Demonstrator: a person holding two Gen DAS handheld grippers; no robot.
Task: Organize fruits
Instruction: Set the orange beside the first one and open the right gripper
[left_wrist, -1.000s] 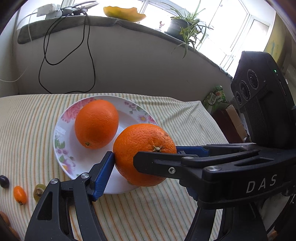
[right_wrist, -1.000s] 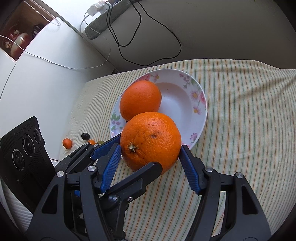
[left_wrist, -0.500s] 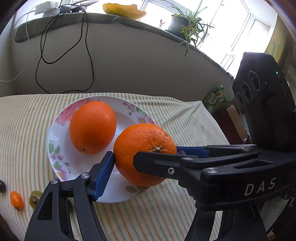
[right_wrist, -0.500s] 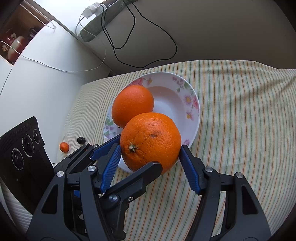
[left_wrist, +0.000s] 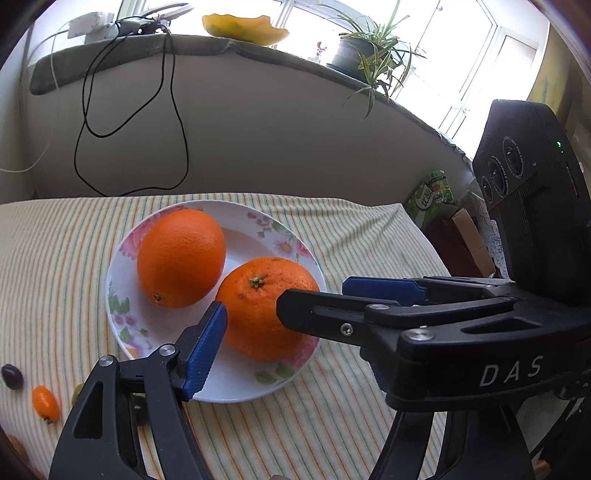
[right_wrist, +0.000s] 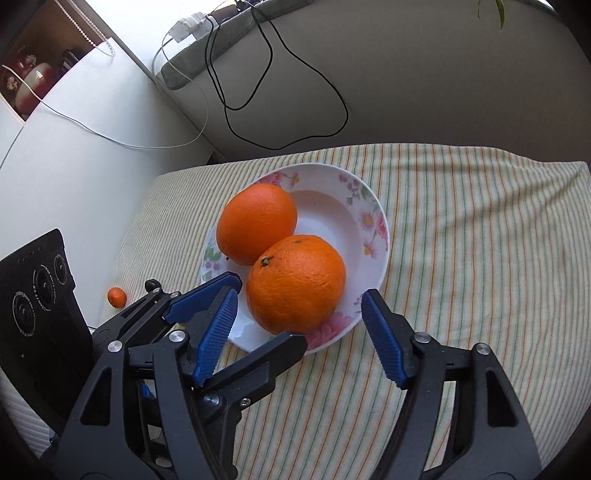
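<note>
Two oranges are sitting on the floral plate (right_wrist: 373, 206); the nearer orange (right_wrist: 295, 284) is resting between both grippers' blue pads. Right gripper (right_wrist: 299, 343) is opening, left gripper (left_wrist: 280, 328) parted, neither squeezing. Backing straight out should avoid nudging it.

right hand-held gripper (right_wrist: 299, 334) jaws opening; left hand-held gripper (left_wrist: 284, 325) seemingly parted, both angled downward.

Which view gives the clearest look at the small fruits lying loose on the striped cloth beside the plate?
The left wrist view: it shows a small oval orange fruit, a dark round one and a greenish one partly hidden. The right wrist view shows only a small orange fruit and a dark bit behind the jaws.
</note>
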